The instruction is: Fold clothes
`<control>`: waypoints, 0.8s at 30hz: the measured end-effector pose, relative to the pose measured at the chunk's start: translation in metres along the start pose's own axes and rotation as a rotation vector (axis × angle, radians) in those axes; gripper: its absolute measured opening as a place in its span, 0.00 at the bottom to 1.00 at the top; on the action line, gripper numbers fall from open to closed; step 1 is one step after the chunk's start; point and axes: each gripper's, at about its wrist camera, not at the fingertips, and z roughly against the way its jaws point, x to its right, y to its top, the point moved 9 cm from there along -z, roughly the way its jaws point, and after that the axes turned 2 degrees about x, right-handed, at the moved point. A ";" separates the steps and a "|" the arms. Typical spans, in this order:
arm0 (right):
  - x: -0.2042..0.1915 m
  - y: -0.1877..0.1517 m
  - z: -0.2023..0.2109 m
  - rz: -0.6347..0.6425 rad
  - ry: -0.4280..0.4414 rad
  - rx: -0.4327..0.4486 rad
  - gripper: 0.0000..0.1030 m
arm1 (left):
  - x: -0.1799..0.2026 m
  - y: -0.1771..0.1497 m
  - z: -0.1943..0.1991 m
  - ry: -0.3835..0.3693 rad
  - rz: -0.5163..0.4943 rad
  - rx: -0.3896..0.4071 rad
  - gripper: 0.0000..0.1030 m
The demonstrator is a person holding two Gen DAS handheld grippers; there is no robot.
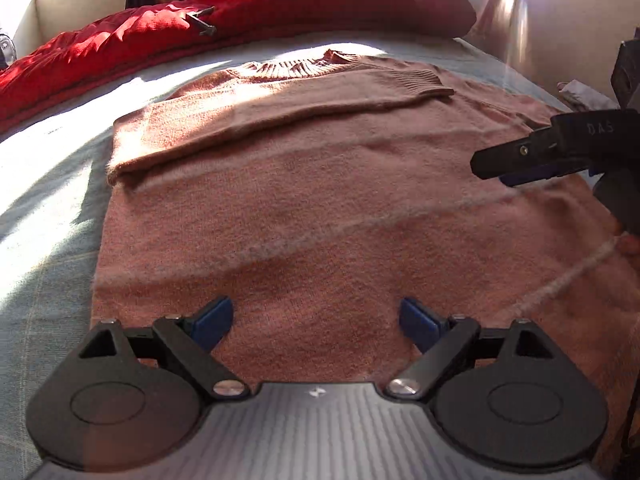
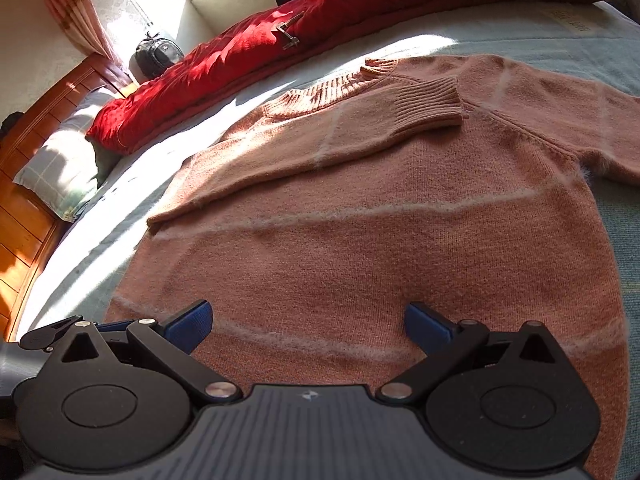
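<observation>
Hand-held gripper (image 1: 316, 320) above spread sweater (image 1: 320, 200)

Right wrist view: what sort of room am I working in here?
Most likely a bedroom. The sweater lies on a bed sheet, with a red quilt beyond it, a pillow against a wooden headboard, and a curtain.

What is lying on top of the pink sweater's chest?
One sleeve of the sweater is folded across the chest, its ribbed cuff near the collar. The chest beneath that sleeve is hidden.
</observation>
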 end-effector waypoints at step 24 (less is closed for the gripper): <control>-0.021 -0.024 -0.011 0.354 -0.179 -0.011 1.00 | 0.043 -0.008 0.031 -0.169 0.099 -0.019 0.89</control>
